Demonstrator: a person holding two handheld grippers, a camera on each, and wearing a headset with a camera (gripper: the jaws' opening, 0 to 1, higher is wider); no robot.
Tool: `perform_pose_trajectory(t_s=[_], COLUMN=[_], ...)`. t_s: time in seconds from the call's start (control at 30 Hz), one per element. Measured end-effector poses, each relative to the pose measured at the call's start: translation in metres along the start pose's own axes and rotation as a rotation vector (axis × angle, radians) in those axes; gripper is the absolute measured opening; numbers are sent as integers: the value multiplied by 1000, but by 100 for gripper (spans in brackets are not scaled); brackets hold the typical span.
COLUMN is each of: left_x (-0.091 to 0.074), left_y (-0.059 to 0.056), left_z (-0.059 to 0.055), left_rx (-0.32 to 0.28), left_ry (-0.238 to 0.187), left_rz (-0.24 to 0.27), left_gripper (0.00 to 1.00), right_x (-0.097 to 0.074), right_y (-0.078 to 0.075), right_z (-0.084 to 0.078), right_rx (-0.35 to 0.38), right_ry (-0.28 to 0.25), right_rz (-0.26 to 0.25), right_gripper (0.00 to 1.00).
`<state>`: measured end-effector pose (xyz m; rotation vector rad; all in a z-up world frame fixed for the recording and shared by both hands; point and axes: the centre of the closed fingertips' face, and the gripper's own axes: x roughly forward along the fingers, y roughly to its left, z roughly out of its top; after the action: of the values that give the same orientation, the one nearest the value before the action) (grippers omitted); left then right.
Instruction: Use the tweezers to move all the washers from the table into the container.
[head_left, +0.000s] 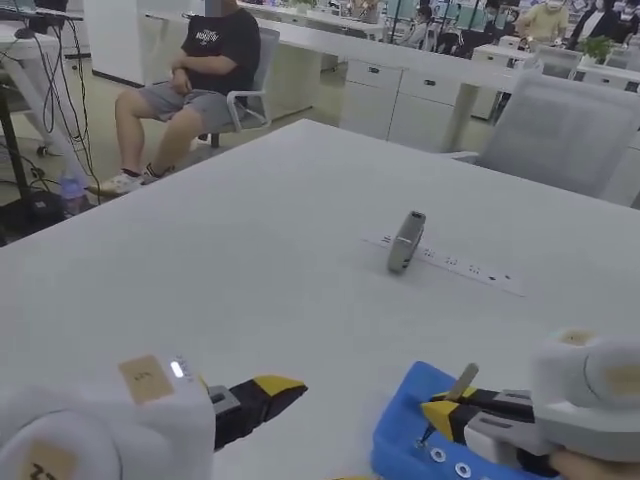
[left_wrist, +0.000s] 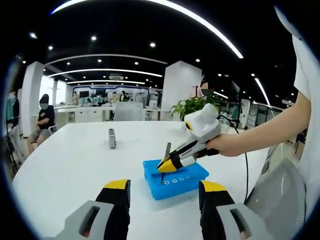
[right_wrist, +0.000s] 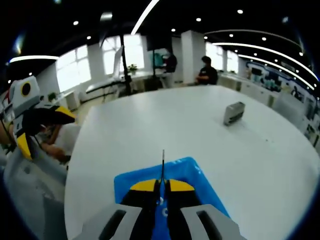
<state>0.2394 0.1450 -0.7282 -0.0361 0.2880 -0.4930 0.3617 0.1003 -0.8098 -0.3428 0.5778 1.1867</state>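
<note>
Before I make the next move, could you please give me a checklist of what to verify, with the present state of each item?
1. right gripper fingers shut on the tweezers: ok.
2. Tweezer tip over the blue container: ok.
3. washers lying inside the container: ok.
4. left gripper open, holding nothing, short of the container: ok.
5. A washer pinched at the tweezer tip: cannot tell.
6. Washers left on the table: cannot tell.
</note>
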Motion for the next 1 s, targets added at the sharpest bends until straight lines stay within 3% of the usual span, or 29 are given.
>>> perform_pose_trajectory(t_s=[0.23, 0.33, 0.57, 0.73, 1.0], left_x=[1, 0, 1, 2, 6], left_y=[-1, -2, -4, -5, -22], left_z=[-1, 3, 1, 0, -1], left_rx=[3, -14, -7, -7, -35], left_ry=[5, -16, -2, 2, 23], left_rz=[-6, -13, -25, -31, -128], left_gripper=[55, 56, 56, 57, 63], right_x=[5, 6, 4, -9, -49], right_y=[-2, -3, -3, -1, 16], right_z=[-1, -3, -2, 8, 22], right_rx=[1, -7, 2, 0, -23], right_ry=[4, 12, -4, -40, -108], right_rz=[-2, -4, -19, -30, -19], right_gripper=[3, 3, 4, 4, 4])
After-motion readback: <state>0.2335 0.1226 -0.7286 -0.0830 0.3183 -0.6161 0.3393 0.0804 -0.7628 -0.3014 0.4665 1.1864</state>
